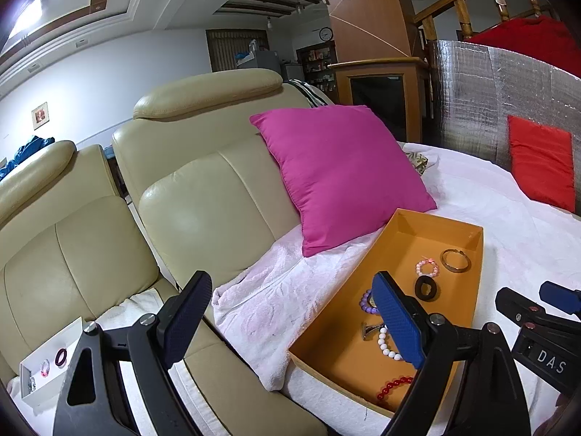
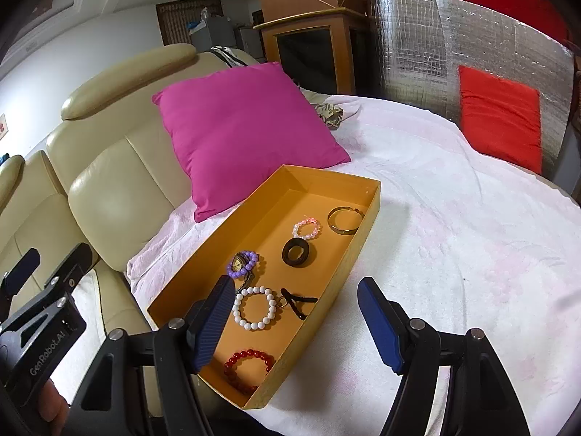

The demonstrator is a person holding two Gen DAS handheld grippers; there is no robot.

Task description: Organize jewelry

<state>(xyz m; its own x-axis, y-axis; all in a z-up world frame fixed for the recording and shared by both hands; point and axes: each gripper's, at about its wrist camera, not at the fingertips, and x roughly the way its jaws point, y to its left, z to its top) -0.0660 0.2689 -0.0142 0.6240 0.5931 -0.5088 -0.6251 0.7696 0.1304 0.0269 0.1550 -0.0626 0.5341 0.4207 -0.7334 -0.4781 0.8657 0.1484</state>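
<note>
At the far left of the left wrist view, a small white box sits on the cream sofa seat, cut by the frame edge. 2 rings show inside it, 1 dark purple and 1 pale pink; a third glinting item in its corner is too small to name. The left gripper hangs above the seat with its jaws spread wide and nothing between them. Its right finger covers part of the orange tray, hiding part of the purple bead bracelet and the white bead bracelet.

The tray lies on a pale pink towel beside a magenta cushion that leans on the sofa back. The right wrist view shows its contents more fully. From the near end: a red bead bracelet, the white bead bracelet, a dark clip-like piece that is hard to identify, the purple bead bracelet lying with a small watch, a black ring-shaped band, a pink bead bracelet and a gold bangle.

The right gripper hovers over the tray's near right corner, jaws apart and empty. Its left finger hides part of the tray floor, while its right finger stands over the towel. Farther right, a red cushion rests against a silver foil panel.
</note>
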